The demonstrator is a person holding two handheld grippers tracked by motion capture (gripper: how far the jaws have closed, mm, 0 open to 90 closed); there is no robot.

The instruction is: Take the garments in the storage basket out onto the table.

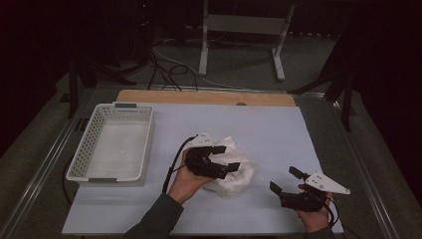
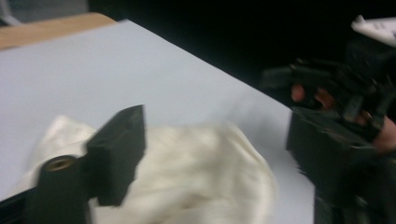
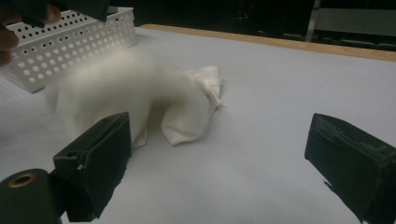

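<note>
A crumpled white cloth (image 1: 231, 169) lies on the pale sheet (image 1: 278, 134) that covers the table, a little right of the middle and well clear of the white perforated basket (image 1: 112, 144) standing at the left edge. The person's left hand (image 1: 186, 181) holds the left gripper (image 1: 226, 158) right over the cloth, its two black jaws spread wide apart with the bunched fabric beneath and between them. From the left gripper view the cloth (image 2: 196, 177) bulges up between the jaws, though that picture is smeared, so I can't say for sure whether the pads actually press into the fabric or only hang just above it.

The right gripper (image 1: 286, 180) sits near the front right corner of the sheet, held low and apart from the cloth, pointing toward it. Its jaws stand wide open with nothing between them; in the right gripper view the bare sheet (image 3: 261, 140) shows between the pads, and the cloth (image 3: 154, 100) lies farther off with the basket (image 3: 70, 42) behind it.

Beyond the sheet a strip of wooden tabletop (image 1: 199, 97) shows along the far edge.
</note>
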